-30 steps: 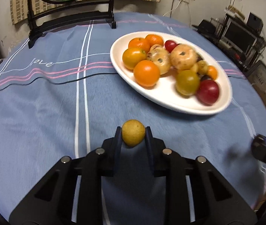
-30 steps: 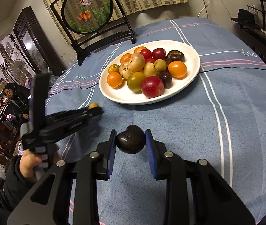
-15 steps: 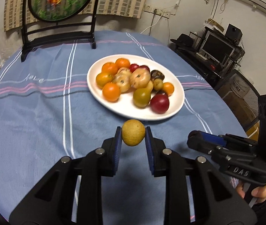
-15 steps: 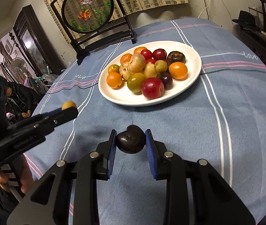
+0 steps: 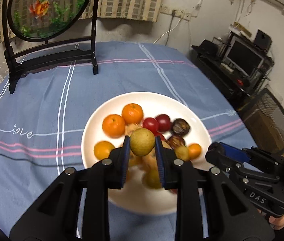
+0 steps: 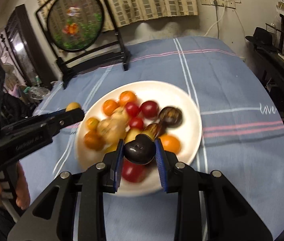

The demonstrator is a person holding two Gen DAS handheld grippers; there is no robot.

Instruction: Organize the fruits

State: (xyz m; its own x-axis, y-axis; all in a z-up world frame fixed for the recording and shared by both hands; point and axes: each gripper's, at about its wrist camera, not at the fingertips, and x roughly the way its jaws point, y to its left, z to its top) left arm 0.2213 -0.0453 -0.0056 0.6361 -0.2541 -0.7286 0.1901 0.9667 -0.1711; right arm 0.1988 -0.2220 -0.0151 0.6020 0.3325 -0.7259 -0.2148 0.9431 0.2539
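From my seat at the feed, my left gripper [image 5: 142, 143] is clamped tight on a yellow-green fruit [image 5: 142, 142], both blue pads pressing its sides, and it hangs over the white plate [image 5: 93, 120] with the heap of fruit blurred beneath it. My right gripper [image 6: 139, 147] is closed just as firmly on a dark purple fruit [image 6: 139, 148], a lumpy, glossy thing, held above the near part of the same plate. On the plate I see oranges [image 5: 113, 125], small red fruits [image 5: 150, 124], a dark brown fruit [image 5: 180, 127] and some pale tan ones I cannot name through the blur. In the right wrist view my left gripper comes in from the left edge, its yellow-green fruit showing just beside the plate's rim, with a hand [image 6: 19, 190] wrapped round its handle. The plate sits on a blue striped tablecloth [image 5: 41, 104], and a round goldfish screen on a black stand [image 5: 47, 8] stands at the table's far edge
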